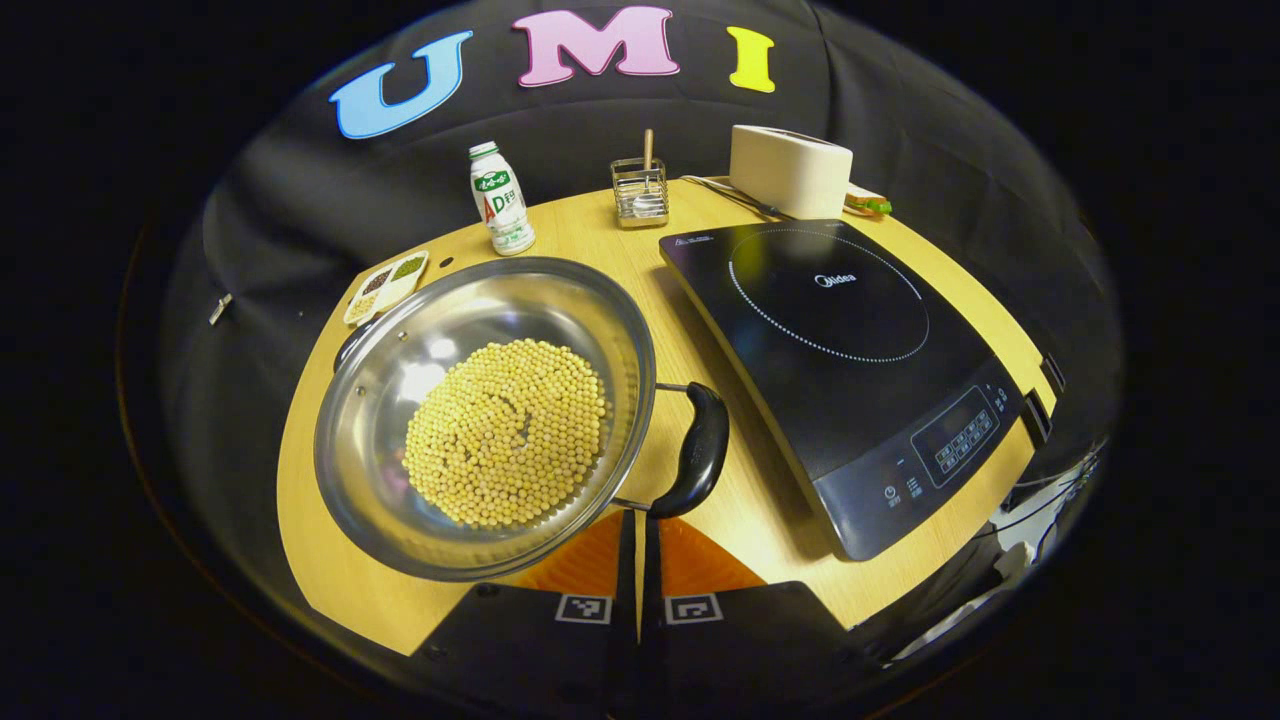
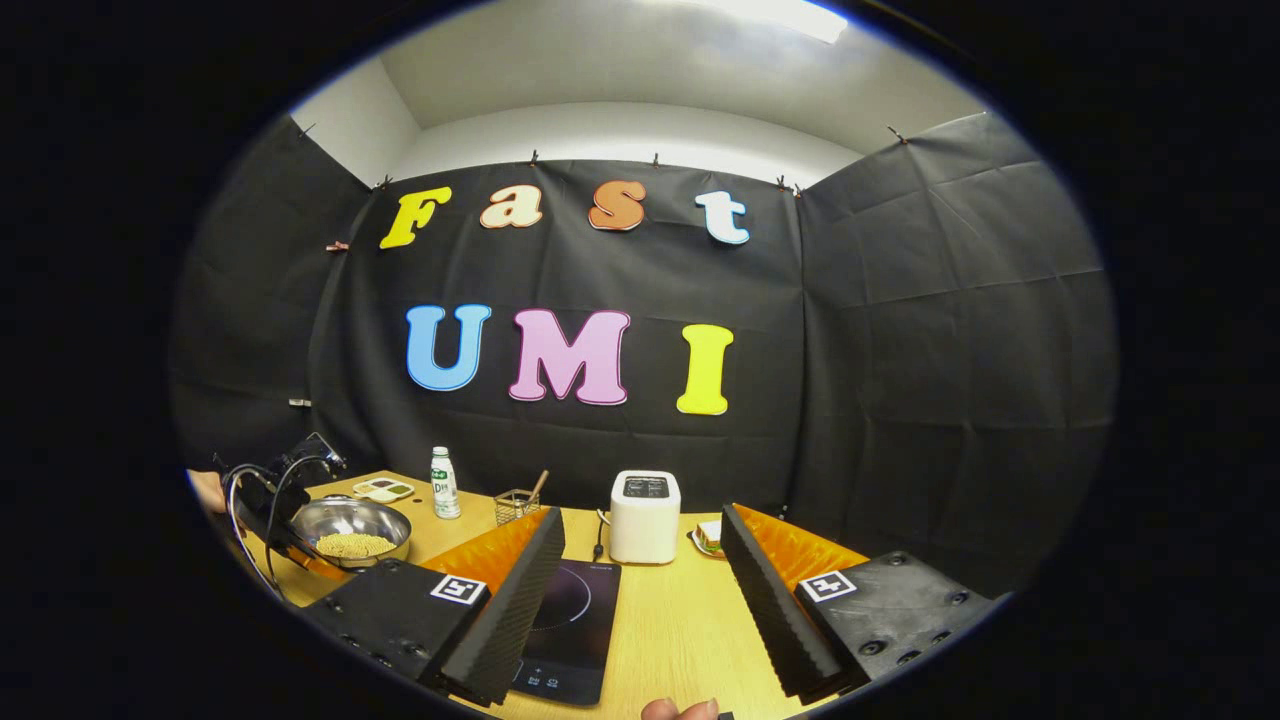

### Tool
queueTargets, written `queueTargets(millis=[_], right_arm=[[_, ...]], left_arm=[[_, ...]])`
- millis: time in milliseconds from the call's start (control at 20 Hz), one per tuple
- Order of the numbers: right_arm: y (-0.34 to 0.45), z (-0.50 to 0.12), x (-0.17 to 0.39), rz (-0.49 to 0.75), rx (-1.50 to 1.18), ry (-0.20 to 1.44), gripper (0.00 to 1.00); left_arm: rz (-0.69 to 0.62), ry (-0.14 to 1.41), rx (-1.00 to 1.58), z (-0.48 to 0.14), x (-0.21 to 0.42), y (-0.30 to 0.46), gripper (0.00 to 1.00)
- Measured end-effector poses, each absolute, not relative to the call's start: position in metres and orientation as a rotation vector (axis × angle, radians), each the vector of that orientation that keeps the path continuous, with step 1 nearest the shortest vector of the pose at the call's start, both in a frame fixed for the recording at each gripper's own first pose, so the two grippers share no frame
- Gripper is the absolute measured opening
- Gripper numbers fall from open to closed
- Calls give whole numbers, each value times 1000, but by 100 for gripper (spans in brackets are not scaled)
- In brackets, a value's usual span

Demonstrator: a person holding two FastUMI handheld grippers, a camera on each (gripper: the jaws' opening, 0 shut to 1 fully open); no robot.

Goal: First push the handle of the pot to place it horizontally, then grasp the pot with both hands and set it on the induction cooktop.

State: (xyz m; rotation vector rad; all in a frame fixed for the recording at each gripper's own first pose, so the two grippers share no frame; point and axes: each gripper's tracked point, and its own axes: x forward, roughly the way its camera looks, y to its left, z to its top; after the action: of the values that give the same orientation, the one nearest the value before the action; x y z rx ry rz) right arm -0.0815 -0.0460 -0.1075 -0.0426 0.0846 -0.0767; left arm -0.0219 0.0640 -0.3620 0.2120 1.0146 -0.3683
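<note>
A steel pot (image 1: 380, 400) holding yellow beans sits on the left of the wooden table. Its black side handle (image 1: 700, 450) juts toward the induction cooktop (image 1: 840, 350), which lies flat just to its right. My left gripper (image 1: 638, 520) is shut with nothing between its fingers, and its tips sit right at the near end of that handle. In the right gripper view, my right gripper (image 2: 640, 570) is open and raised above the table, over the cooktop (image 2: 570, 620). The pot (image 2: 350, 535) shows far to its left, with the left gripper (image 2: 280, 500) beside it.
A small drink bottle (image 1: 500, 200), a divided dish (image 1: 388, 285), a wire holder (image 1: 640, 190) and a white toaster (image 1: 790, 170) line the back of the table (image 1: 700, 520). A cable runs from the toaster. The table's edge curves close to the pot's left side.
</note>
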Motion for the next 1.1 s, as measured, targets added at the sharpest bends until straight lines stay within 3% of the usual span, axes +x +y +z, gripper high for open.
queueTargets(millis=[1100], right_arm=[[-48, -137, -75, -83, -32, 157, 96]], left_arm=[[-353, 958, 123, -380, 63, 2, 5]])
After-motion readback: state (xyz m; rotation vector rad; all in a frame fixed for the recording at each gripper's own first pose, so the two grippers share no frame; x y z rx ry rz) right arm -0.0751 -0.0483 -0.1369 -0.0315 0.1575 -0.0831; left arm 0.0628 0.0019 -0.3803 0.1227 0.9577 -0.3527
